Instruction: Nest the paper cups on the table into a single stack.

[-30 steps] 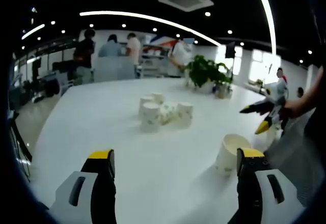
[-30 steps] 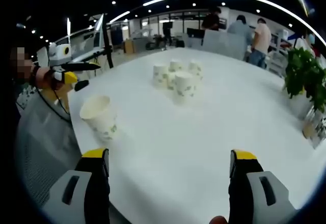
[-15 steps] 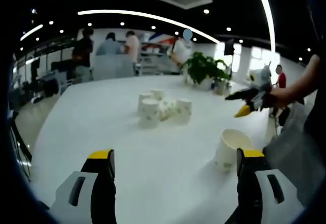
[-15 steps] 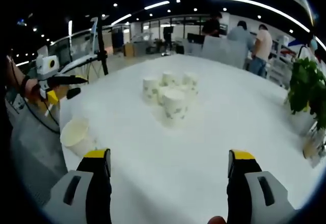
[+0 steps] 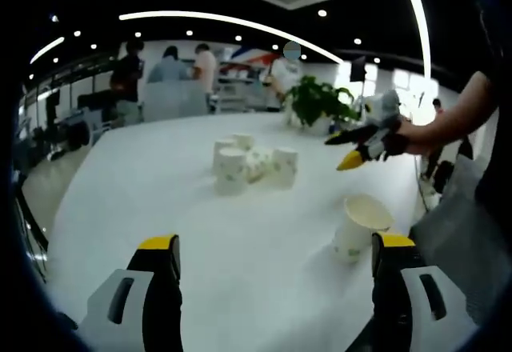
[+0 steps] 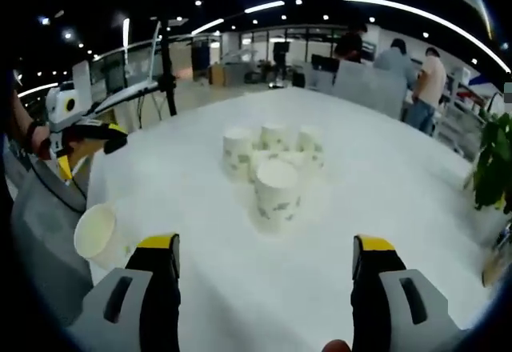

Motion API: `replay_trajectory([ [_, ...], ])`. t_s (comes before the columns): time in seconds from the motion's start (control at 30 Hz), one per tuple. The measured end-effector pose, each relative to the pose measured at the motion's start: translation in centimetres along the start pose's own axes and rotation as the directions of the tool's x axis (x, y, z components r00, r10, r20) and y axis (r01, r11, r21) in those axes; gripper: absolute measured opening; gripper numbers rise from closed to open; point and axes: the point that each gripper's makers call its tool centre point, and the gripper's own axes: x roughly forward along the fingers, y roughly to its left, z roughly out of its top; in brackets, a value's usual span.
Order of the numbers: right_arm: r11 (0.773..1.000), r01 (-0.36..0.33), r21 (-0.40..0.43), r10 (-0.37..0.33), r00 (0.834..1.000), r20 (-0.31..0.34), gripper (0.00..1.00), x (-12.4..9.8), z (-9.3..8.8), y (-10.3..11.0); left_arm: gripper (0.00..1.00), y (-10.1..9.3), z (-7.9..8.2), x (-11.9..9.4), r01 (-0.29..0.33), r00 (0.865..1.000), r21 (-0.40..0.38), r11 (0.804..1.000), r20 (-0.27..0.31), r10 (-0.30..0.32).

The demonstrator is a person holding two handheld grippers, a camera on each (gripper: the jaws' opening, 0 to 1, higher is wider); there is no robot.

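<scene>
White paper cups (image 6: 276, 178), green-printed, clustered mid-surface (image 6: 384, 200); one lone cup (image 5: 358, 227) open-mouthed near edge. Left gripper (image 5: 276, 276) jaws spread, empty. Right gripper (image 6: 264, 272) jaws spread, empty.

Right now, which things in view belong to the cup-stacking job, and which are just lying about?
Part of the job:
- cluster of paper cups at mid-table
- lone paper cup near the table edge
- left gripper and right gripper, both open and empty

Just lying about:
- potted plant at the far edge
- people standing in the background
</scene>
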Motion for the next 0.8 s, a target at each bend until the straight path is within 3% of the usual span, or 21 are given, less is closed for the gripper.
replay_trajectory([
  [0.8,0.997,-0.041,0.059,0.04,0.999,0.03,0.72,5.2,2.6,-1.8,0.98,0.5,-0.5,0.5,-0.003,1.0,-0.022,1.0,-0.015,0.002],
])
